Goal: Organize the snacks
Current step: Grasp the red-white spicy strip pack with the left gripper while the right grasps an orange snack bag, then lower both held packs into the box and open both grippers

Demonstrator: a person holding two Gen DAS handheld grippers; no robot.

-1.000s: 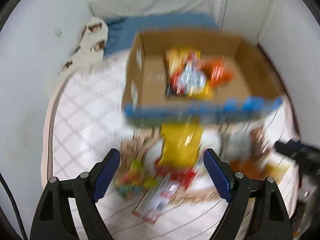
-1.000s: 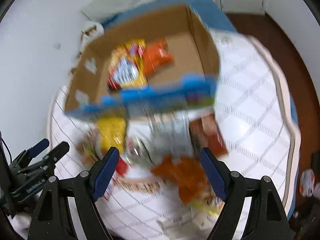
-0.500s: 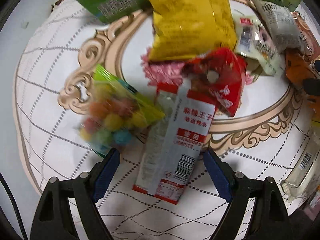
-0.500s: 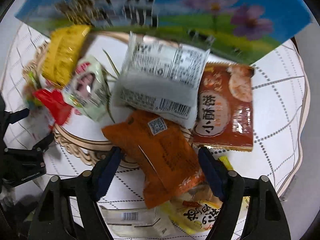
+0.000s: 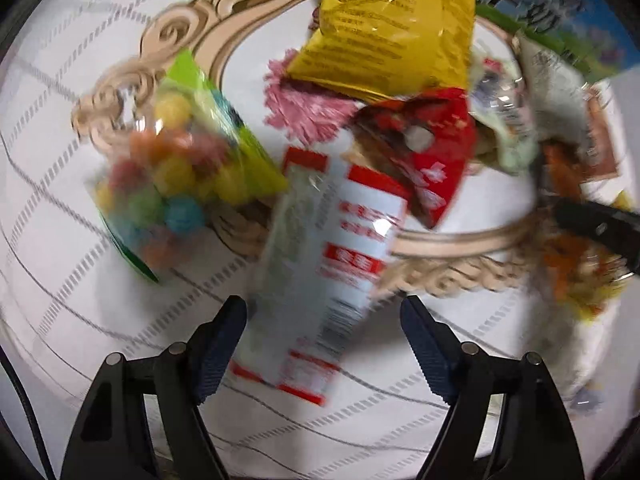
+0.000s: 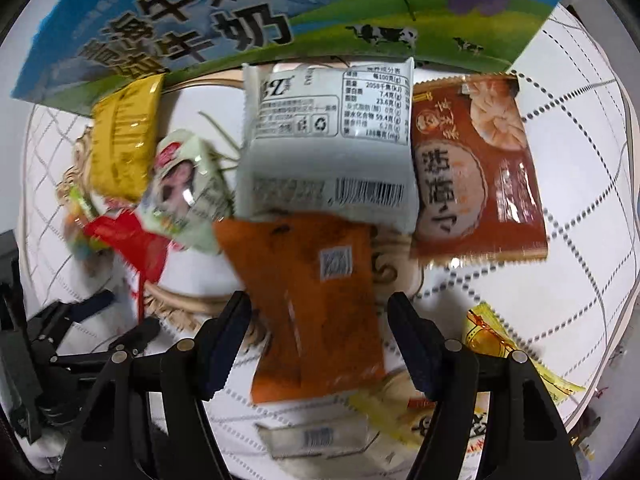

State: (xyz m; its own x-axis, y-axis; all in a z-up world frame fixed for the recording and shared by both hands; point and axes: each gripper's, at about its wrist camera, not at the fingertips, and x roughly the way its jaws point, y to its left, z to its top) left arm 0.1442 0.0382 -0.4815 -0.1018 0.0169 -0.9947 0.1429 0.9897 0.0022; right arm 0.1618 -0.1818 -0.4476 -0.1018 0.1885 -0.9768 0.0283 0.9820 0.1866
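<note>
Between each closing tool's point(image 6: 318, 330) pads lies an ungripped packet point(image 6: 312, 300).

White quilted bedspread point(image 6: 580, 184) with tan scrollwork carries loose snack packets point(image 6: 320, 304) and a milk carton box point(image 6: 280, 12).

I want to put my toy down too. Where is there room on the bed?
Bare quilt lies right of the brown snack packet, and more left of the candy ball bag. The middle is crowded: packets overlap from the yellow bag to the orange packet.
</note>
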